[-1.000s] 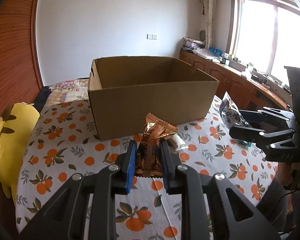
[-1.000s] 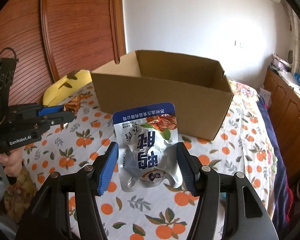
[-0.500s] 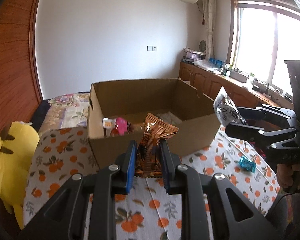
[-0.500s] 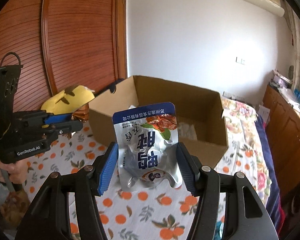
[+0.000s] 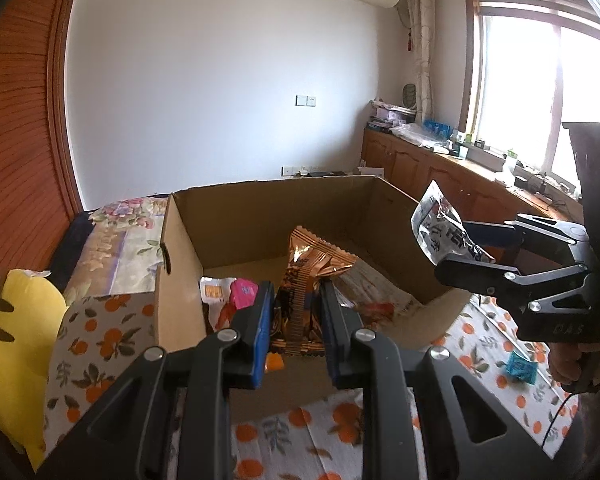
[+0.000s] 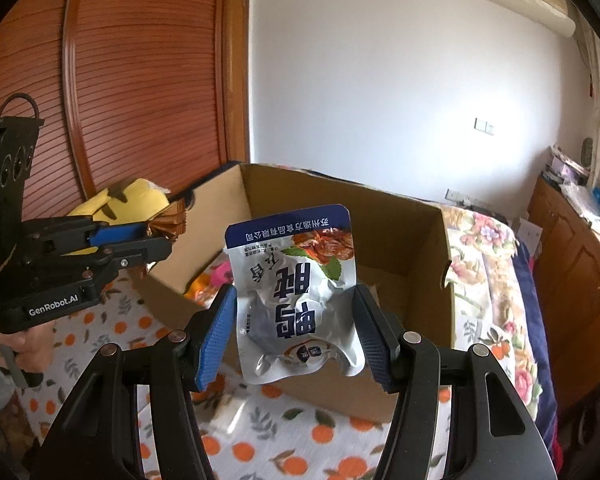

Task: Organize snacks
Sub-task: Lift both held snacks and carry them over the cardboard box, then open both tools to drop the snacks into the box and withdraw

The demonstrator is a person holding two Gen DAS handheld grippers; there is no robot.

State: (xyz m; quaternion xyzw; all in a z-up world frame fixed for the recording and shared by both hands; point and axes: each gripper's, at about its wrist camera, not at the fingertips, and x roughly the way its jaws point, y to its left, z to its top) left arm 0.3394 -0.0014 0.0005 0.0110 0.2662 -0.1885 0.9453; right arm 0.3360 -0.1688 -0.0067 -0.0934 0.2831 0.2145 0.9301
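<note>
Hovering tongs clamping copper packet

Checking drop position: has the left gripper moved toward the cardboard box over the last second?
Yes. The left gripper, shut on the orange snack packet, has risen and advanced: it now looks down over the cardboard box near wall.

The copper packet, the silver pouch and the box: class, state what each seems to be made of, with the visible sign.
Copper packet: probably metallised plastic film; it is glossy, creased, with a zigzag top edge.
Silver pouch: likely foil laminate; it has a satin sheen, soft dents and printed colour.
Box: corrugated cardboard, matte brown; its cut rim and folded corners show.
</note>
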